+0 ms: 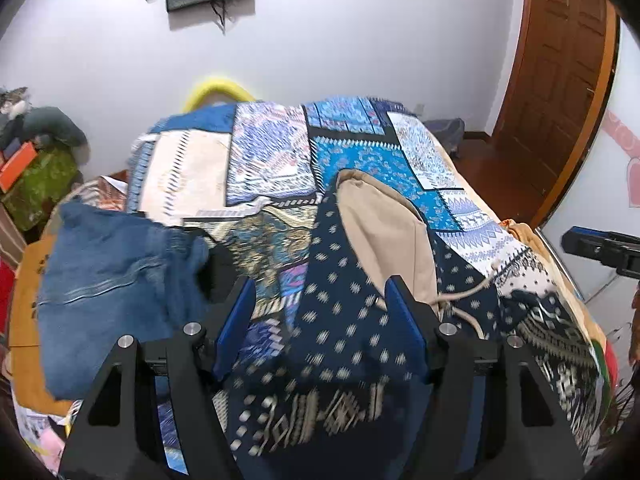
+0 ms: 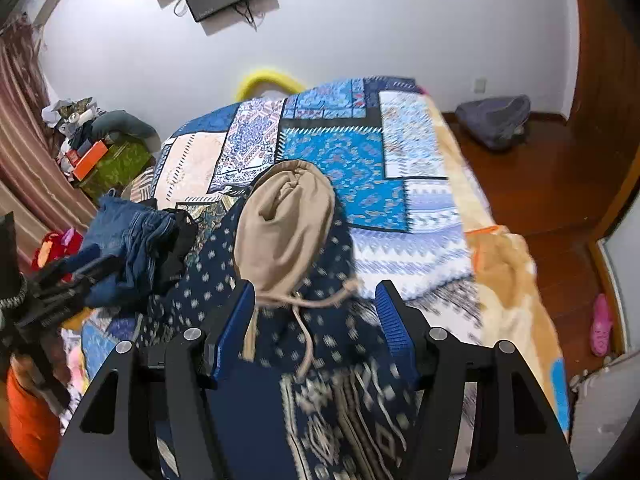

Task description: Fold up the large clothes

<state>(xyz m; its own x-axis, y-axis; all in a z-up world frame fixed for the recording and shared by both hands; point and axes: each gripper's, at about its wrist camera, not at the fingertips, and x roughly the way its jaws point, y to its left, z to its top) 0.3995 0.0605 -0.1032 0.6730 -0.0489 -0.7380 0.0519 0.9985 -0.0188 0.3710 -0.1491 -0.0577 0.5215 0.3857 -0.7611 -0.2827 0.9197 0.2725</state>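
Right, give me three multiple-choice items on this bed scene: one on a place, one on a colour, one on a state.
1. The jeans lie where from the hooded garment? A to its left; B to its right; C on the floor.
2. The hood lining is: A beige; B red; C green.
3. The right gripper has its jaws: A apart; B pressed shut; C clamped on the jeans.

Answers: A, the denim pile sits left of it in both views; A, the lining is plain tan; A, a wide gap shows between them.
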